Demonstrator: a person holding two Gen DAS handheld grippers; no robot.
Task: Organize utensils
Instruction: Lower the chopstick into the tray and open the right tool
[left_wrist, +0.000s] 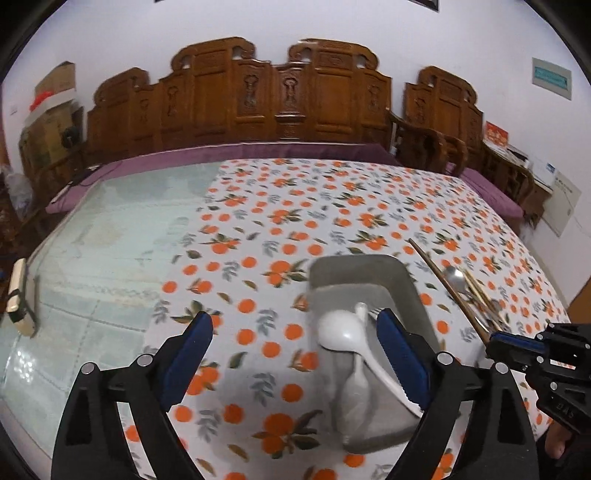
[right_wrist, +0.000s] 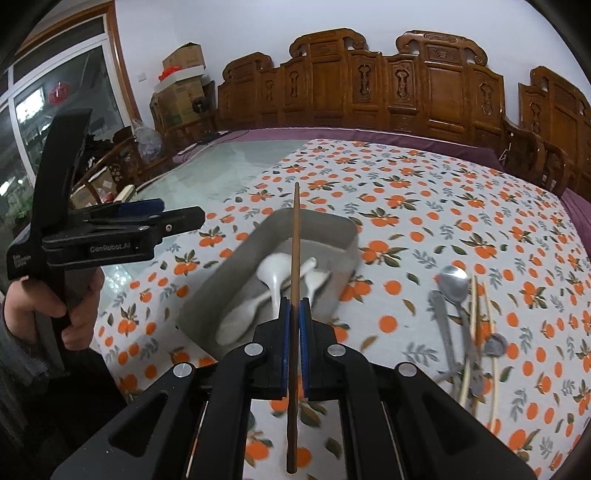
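A grey rectangular tray (right_wrist: 321, 225) holds white plastic spoons (right_wrist: 273, 273) on the orange-print tablecloth; it also shows in the left wrist view (left_wrist: 354, 269) with the white spoons (left_wrist: 340, 328). My right gripper (right_wrist: 294, 306) is shut on a brown chopstick (right_wrist: 295, 236) that points up over the tray. My left gripper (left_wrist: 295, 328) is open and empty, its right finger over the tray. Metal spoons (right_wrist: 452, 284) and pale chopsticks (right_wrist: 476, 317) lie on the cloth right of the tray.
Bare glass tabletop (left_wrist: 92, 236) lies left of the cloth. Carved wooden chairs (left_wrist: 280, 96) and a purple cushion line the far edge. The left gripper's body (right_wrist: 110, 236) shows at the left of the right wrist view. Boxes (right_wrist: 181, 85) stand in the corner.
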